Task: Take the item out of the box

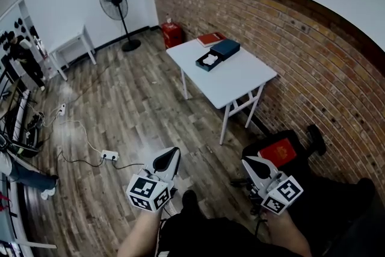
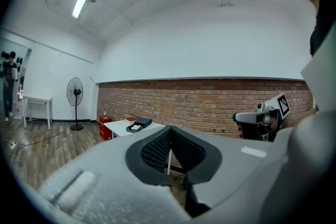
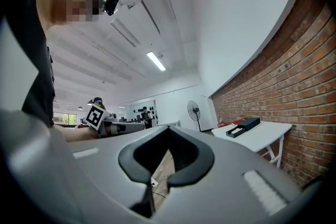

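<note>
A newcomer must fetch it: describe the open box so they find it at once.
By the brick wall stands a white table. At its far end lies the open box: dark, with something white inside, unlike the plain blue lid beside it and the red book behind.

White item [image 1: 210, 59] in the open box [image 1: 204, 65], up near the table's [image 1: 240, 82] far edge, far too small to tell what it is. In both gripper views that box is a mere speck, its contents unreadable. Forearms [image 1: 139, 235] run off the bottom edge, hands tucked behind the marker cubes. Person [image 1: 24, 173] at the left edge is cut off, only a leg and a shoe showing
</note>
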The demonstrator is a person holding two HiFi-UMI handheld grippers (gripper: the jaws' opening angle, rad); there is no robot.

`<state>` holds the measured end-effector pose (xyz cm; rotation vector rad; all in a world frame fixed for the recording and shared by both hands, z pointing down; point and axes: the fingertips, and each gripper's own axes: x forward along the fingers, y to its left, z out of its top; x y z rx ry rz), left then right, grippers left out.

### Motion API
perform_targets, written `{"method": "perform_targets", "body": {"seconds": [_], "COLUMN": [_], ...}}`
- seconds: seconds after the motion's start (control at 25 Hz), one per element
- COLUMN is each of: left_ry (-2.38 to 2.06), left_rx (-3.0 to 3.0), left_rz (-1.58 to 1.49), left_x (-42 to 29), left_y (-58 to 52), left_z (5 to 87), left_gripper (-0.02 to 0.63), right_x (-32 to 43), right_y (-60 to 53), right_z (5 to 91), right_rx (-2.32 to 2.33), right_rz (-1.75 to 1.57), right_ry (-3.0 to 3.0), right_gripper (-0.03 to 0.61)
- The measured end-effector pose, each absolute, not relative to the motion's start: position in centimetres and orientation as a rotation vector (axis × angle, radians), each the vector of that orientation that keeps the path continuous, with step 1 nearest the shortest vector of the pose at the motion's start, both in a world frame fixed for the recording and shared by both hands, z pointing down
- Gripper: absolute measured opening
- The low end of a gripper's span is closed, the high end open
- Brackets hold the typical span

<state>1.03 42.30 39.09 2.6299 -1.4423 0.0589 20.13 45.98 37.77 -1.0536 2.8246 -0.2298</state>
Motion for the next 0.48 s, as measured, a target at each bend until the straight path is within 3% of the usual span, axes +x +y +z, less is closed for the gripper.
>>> {"method": "perform_targets", "body": {"seconds": [0.48], "left_ry": [-1.419], "left_rx": [2.580], "left_rz": [0.037], "left_x": [-2.9], "left_y": [33.6], "left_z": [41.1], "left_gripper": [0.000], "right_x": [16.4], "right_y": [37.1], "right_z": [39.3], "right_rx": [-1.077], "right_rz": [-0.304], "right_ry": [2.855], "right_gripper": [0.000]}}
